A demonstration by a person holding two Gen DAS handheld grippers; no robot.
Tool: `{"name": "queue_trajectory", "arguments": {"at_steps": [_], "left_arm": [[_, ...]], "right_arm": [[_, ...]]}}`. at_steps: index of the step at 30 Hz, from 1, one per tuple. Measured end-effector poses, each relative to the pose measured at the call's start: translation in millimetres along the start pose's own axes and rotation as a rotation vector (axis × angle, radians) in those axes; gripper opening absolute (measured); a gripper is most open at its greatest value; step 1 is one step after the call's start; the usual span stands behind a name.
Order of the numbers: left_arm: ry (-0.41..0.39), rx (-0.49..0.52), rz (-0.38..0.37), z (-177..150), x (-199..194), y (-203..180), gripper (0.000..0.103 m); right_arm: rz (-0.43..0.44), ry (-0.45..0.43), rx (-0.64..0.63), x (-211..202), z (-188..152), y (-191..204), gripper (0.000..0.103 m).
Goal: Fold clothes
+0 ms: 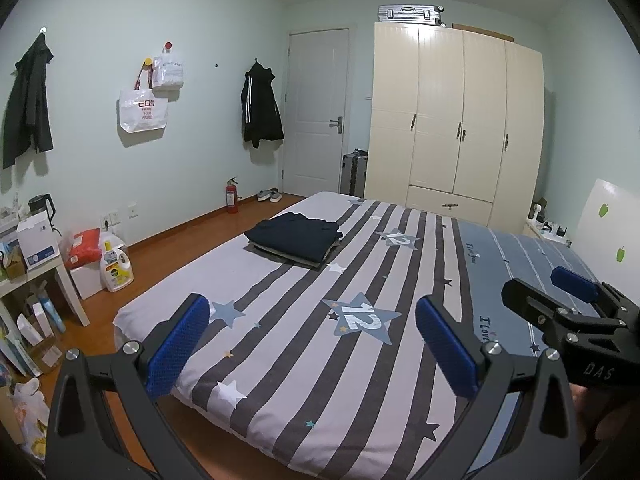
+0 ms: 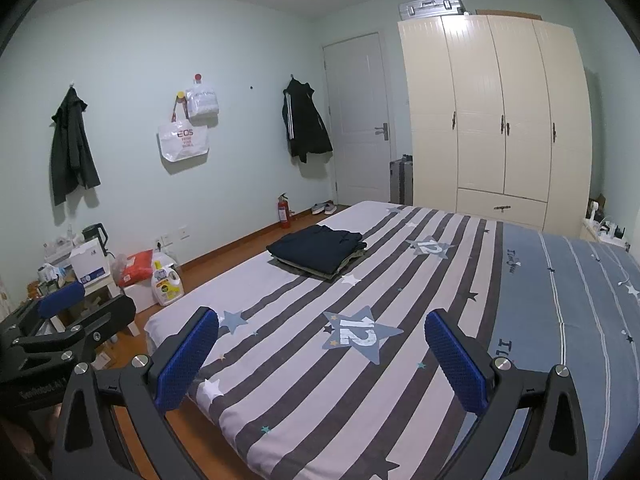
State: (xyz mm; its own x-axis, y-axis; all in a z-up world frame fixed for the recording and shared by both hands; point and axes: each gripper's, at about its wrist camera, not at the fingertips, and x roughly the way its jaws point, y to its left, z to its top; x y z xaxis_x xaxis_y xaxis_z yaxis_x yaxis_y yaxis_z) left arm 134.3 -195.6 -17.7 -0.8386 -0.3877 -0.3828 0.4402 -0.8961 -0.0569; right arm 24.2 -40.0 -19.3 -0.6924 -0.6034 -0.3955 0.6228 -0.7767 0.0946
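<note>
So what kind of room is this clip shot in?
A bedroom in a home, most likely: a bed with a striped sheet, a tall cream wardrobe, and jackets hanging on wall hooks.

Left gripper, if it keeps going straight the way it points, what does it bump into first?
Probably the striped bedsheet. The open left gripper holds nothing and aims over the bed, near the "12" star. The folded clothes stack lies farther on and leftward. Depth is unclear.

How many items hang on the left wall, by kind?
Dark jackets: 2, one far left, one striped-sleeve by the door
White bags: 2, a printed tote and a smaller bag above it
Total: 4
</note>
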Motion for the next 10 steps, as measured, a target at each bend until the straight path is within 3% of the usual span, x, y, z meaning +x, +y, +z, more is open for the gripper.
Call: {"name": "queue_trajectory", "arguments": {"at_steps": [10], "left_arm": [[-0.012, 0.004, 0.000, 1.7, 0.4, -4.8, 0.102]], "right_arm": [[0.004, -0.001, 0.009, -1.0, 0.5, -7.2, 0.102]]}}
